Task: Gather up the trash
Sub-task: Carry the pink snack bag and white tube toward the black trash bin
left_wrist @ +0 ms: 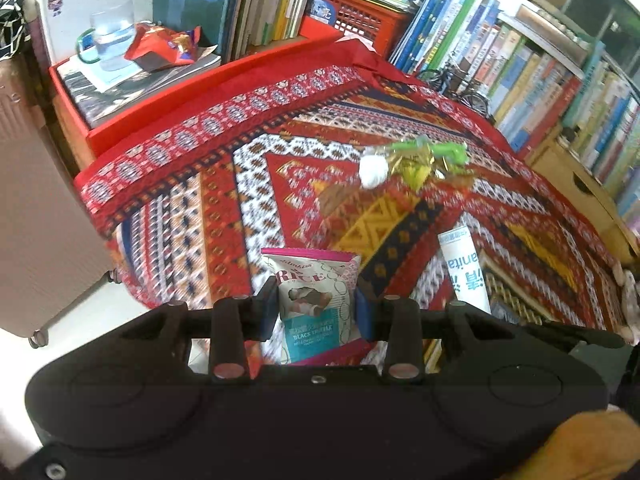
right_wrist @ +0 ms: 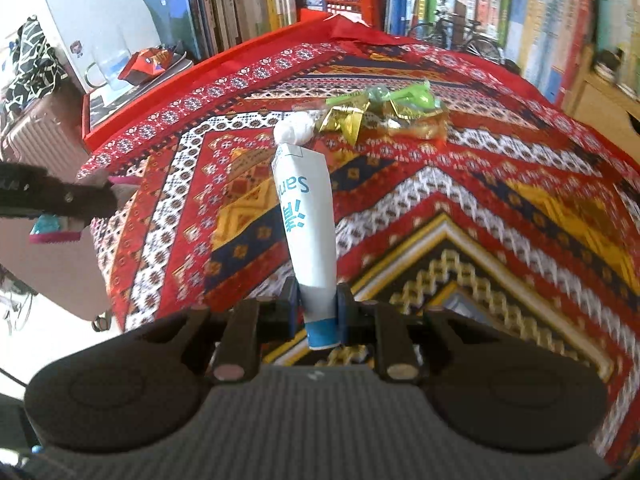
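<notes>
Left gripper (left_wrist: 316, 304): pitched steeply downward, fingers forward, blue pads (left_wrist: 362, 312) clamped on both sides of a snack packet (left_wrist: 312, 300), jaws set at a moderate gap. Also visible at the left edge of the right wrist view (right_wrist: 80, 200), level with the right unit and well apart from it. Right gripper (right_wrist: 318, 306): pitched steeply downward, jaws nearly closed, pads (right_wrist: 343, 308) pressed on the lower end of a white-and-blue tube (right_wrist: 306, 216), which stands out forward past the fingertips.
</notes>
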`<move>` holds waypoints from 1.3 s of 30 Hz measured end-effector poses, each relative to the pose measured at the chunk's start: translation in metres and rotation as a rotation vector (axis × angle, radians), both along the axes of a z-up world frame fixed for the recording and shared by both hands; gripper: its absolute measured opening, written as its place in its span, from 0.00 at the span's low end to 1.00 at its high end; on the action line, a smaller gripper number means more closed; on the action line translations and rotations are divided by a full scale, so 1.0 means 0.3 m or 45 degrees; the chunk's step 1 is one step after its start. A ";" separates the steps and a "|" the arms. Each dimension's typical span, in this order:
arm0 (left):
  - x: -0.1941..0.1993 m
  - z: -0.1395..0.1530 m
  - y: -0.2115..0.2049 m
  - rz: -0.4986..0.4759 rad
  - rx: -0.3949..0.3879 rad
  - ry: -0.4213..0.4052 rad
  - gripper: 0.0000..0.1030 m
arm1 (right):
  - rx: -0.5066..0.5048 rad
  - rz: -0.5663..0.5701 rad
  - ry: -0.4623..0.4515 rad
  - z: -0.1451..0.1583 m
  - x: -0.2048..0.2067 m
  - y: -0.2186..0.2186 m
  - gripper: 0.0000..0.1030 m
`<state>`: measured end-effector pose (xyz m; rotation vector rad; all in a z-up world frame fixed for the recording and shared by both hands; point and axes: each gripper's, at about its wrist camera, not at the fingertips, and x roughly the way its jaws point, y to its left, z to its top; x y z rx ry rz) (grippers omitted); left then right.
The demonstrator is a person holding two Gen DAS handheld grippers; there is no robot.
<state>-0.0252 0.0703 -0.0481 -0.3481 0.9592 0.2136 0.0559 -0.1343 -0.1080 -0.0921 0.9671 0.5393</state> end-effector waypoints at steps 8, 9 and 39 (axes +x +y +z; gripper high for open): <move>-0.298 0.038 0.102 0.004 0.018 -0.003 0.35 | 0.043 -0.063 0.040 0.017 -0.229 0.084 0.23; -0.337 0.038 0.119 0.008 0.024 0.001 0.35 | 0.047 -0.063 0.045 0.015 -0.254 0.098 0.23; -0.849 -0.308 0.283 -0.059 -0.058 0.235 0.35 | -0.020 0.006 0.226 -0.158 -0.788 0.310 0.23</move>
